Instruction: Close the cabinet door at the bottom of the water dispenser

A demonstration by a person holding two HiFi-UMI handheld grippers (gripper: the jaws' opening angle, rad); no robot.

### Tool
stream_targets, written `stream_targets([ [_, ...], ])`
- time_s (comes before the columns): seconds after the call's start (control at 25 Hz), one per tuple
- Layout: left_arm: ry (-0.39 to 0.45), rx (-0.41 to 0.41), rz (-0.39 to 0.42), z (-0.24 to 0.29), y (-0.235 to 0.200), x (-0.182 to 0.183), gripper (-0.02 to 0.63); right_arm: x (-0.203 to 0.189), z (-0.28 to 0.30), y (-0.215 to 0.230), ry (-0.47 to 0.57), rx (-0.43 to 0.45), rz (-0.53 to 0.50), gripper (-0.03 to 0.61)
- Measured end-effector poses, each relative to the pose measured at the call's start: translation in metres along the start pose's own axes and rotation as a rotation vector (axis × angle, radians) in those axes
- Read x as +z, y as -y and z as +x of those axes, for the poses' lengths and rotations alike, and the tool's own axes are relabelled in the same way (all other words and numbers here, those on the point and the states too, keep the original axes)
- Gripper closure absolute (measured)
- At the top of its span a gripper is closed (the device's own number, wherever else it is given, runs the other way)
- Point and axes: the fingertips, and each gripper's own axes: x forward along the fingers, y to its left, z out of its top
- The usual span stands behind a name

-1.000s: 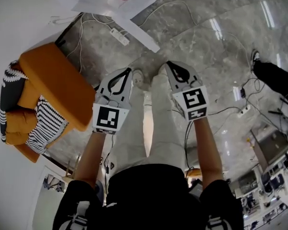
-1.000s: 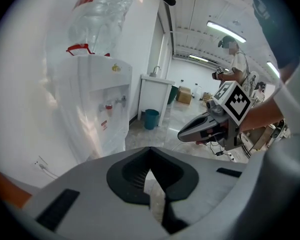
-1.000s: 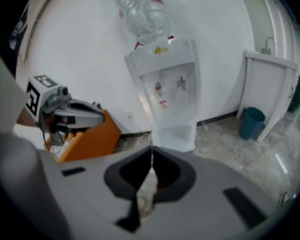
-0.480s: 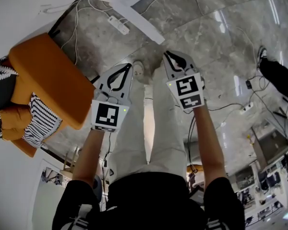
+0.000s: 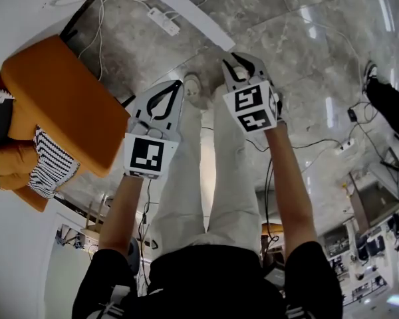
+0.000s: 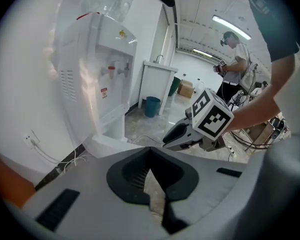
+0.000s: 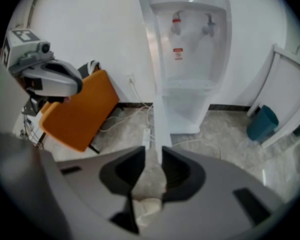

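Cabinet door [image 7: 158,99] at the foot of the white water dispenser [image 7: 190,59] stands open. It is swung out toward you, so the right gripper view sees it edge-on as a narrow white upright strip. In the head view it is a white bar [image 5: 199,20] slanting across the grey marble floor [image 5: 306,45] at the top of the frame.

Far left, an orange seat [image 5: 60,105] with a black-and-white striped cushion [image 5: 53,168] sits against the white wall [image 5: 20,18]. A white power strip [image 5: 163,21] lies on the floor between the seat and the door.

Next comes your left tongs [image 5: 178,85], held out over your pale trousers [image 5: 186,191] and pointing forward and down. Its jaws are closed tip to tip with nothing in them.

To its right, your right tongs [image 5: 237,62] reaches a little further forward, near the door's free end. Its jaws have just been opening and now stand apart. In its own view the door's edge lines up with the gap just beyond the tips. Whether either pad touches the door cannot be told.

Far right in that view, a teal bin [image 7: 261,123] stands on the floor, well apart from the dispenser.
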Motion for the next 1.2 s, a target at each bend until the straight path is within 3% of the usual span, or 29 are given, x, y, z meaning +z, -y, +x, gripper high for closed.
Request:
stream_targets([
  [0.2,-0.007,-0.004,-0.013,0.005,-0.002,-0.013,0.606,-0.014,0.026,0.007,-0.050,-0.060,-0.079,0.440],
  [0.6,-0.022,-0.004,-0.028,0.013,-0.007,-0.033,0.607,-0.035,0.064,0.016,-0.107,-0.141,-0.153,0.433],
  [1.2,-0.030,-0.008,-0.034,0.027,-0.010,-0.036,0.607,-0.035,0.075,0.033,-0.088,-0.234,-0.203,0.434],
])
